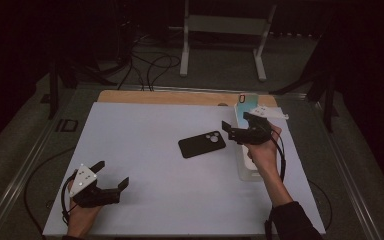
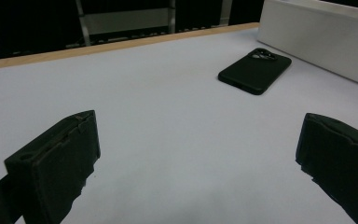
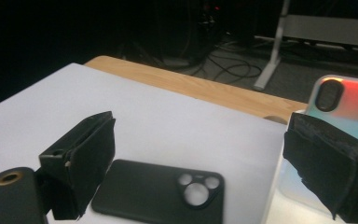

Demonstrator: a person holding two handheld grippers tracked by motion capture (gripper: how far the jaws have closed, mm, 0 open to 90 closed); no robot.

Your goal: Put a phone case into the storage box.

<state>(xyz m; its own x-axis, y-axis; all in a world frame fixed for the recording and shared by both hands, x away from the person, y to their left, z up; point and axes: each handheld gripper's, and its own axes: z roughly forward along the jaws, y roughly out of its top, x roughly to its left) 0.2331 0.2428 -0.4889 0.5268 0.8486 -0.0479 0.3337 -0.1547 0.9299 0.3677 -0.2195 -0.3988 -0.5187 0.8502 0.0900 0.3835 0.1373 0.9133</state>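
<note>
While my right gripper hovers with jaws wide beside the black phone case lying mid-surface (no readable writing on it), my left gripper waits, jaws wide, well apart.

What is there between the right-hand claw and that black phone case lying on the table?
Nothing visible. The right gripper hovers open just right of the black phone case, with bare white table between them. In the right gripper view the case lies unobstructed between the jaws. The iridescent phone sits off to the side.
</note>
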